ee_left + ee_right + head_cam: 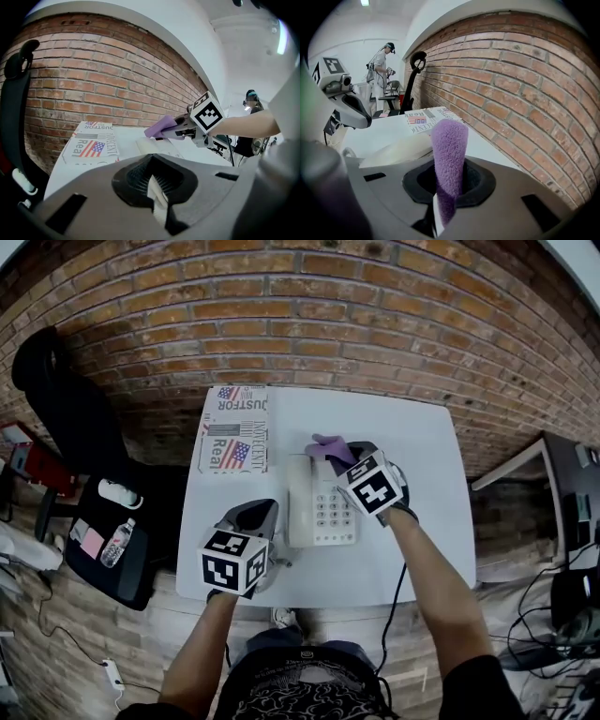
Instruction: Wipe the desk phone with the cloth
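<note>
A white table [427, 442] set against a red brick wall [300, 315] is shown from above, with a cream desk phone [323, 512] placed near its middle and a folded newspaper [234, 432] laid at its far left corner. A purple cloth [328, 445] is pinched between the jaws of the right gripper [343, 456] at the phone's far end; contact with the phone cannot be made out. The left gripper [257, 518] is held just beside the phone's left edge, jaws pressed together and empty
</note>
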The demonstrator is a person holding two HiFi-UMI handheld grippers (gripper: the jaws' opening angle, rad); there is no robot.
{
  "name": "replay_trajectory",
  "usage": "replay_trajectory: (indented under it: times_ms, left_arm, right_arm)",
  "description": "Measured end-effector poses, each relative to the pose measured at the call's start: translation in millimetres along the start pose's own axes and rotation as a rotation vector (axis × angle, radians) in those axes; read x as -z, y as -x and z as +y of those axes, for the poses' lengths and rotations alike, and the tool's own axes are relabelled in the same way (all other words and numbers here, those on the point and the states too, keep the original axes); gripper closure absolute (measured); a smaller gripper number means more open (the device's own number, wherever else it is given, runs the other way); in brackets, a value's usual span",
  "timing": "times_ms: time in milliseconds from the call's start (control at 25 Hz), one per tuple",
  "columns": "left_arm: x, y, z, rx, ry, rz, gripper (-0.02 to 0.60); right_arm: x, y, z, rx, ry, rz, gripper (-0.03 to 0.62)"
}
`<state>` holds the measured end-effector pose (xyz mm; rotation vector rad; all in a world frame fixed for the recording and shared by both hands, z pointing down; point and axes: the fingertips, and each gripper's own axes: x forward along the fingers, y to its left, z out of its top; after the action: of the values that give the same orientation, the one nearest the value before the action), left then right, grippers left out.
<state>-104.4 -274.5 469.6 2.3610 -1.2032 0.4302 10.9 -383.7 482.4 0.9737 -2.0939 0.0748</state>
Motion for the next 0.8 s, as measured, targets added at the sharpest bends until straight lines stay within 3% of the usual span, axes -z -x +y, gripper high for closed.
replay_trajectory:
  times_ms: [800]
  left_arm:
    - [33.0,18.3,-25.6,-0.035,0.037,0.006,0.575]
  right_arm:
    - [28.1,4.7,39.0,-0.093,-0.026,0.003,0.548]
